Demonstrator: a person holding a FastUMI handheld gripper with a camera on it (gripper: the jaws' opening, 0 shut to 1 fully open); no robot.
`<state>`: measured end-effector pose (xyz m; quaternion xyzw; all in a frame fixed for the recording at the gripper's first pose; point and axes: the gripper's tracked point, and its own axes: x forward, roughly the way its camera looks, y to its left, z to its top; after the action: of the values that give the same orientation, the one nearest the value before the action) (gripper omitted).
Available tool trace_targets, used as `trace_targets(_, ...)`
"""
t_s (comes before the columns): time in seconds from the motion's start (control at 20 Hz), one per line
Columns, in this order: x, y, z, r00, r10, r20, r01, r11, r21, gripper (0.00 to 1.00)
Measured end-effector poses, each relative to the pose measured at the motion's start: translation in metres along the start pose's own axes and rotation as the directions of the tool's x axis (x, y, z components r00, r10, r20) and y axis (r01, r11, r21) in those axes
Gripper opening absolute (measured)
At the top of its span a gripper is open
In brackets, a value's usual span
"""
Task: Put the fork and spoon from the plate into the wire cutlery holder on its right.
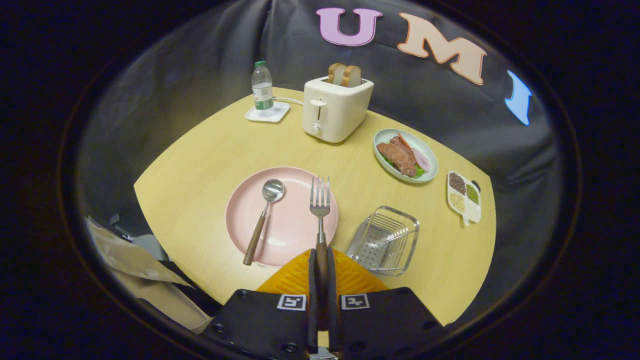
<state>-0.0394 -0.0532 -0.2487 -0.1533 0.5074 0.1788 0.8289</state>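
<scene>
- The gripper (pixel 321 260) clamps the fork (pixel 320 210) by its handle, tines pointing ahead over the pink plate (pixel 295 235).
- The spoon (pixel 264 215) lies on the plate.
- The wire holder (pixel 385 240) sits just right of the plate.

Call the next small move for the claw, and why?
Probably carry the fork right and over the wire holder. The claw is shut on the fork's handle, tines pointing ahead over the pink plate, so the grasp looks done. The holder sits just right of the plate, and the spoon is still on the plate for later.
</scene>
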Motion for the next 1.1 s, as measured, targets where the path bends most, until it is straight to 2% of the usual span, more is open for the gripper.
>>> trace_targets(0.15,-0.012,-0.033,-0.007,0.999,-0.041,-0.031,0.04,0.998,-0.041,0.11)
trace_targets(0.4,-0.022,-0.07,-0.034,0.986,-0.059,-0.154,0.039,0.991,-0.131,0.11)
trace_targets(0.85,0.002,-0.081,-0.052,0.941,-0.02,-0.337,-0.049,0.979,-0.196,0.11)
trace_targets(0.95,0.01,-0.079,-0.051,0.933,-0.008,-0.36,-0.067,0.979,-0.194,0.11)
trace_targets(1.1,0.019,-0.079,-0.042,0.938,-0.01,-0.348,-0.062,0.979,-0.194,0.11)
